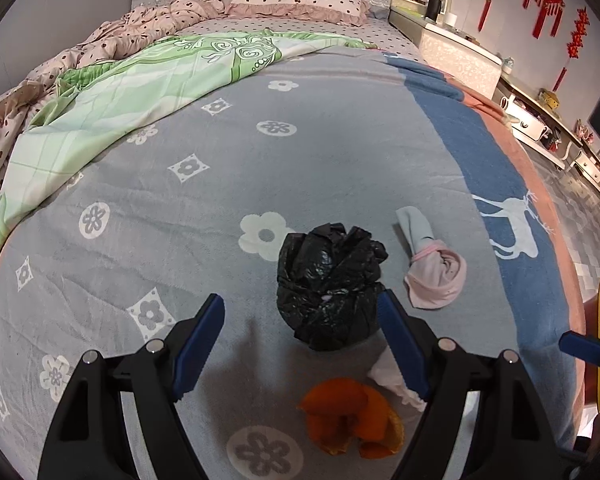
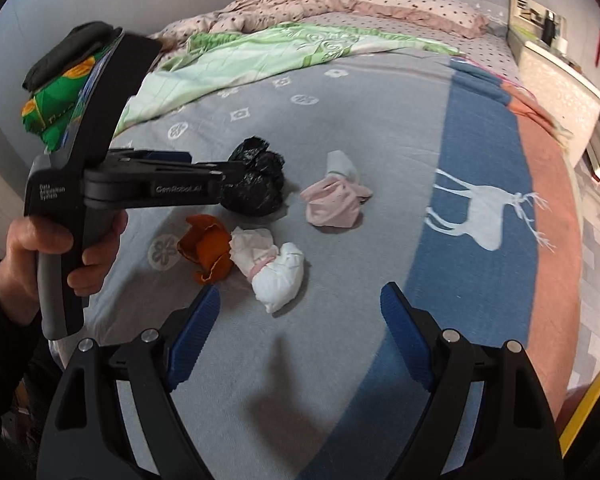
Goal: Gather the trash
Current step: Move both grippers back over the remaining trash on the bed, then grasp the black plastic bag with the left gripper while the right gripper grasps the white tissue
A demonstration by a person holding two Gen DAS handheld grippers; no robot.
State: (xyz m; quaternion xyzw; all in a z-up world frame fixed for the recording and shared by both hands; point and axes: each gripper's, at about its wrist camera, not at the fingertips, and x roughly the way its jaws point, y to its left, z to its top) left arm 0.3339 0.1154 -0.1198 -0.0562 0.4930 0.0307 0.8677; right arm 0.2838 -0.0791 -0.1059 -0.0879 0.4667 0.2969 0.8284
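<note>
Both wrists pitched steeply down over the grey flower-print blanket point(image 1: 204, 208). My left gripper point(image 1: 302, 308) has its jaws spread, nothing clamped; the crumpled, glossy black plastic bag point(image 1: 328, 284) sits at 12 o'clock, just off the fingertips. Curled orange peel point(image 1: 352, 416) lies between the fingers below it. My left hand point(image 2: 56, 256) wraps the handle. My right gripper point(image 2: 300, 304) is likewise wide open and empty; a wadded white tissue point(image 2: 272, 268) lies at 11 o'clock, touching the peel, a soft pink-and-blue cloth bundle point(image 2: 332, 200) at 12.
</note>
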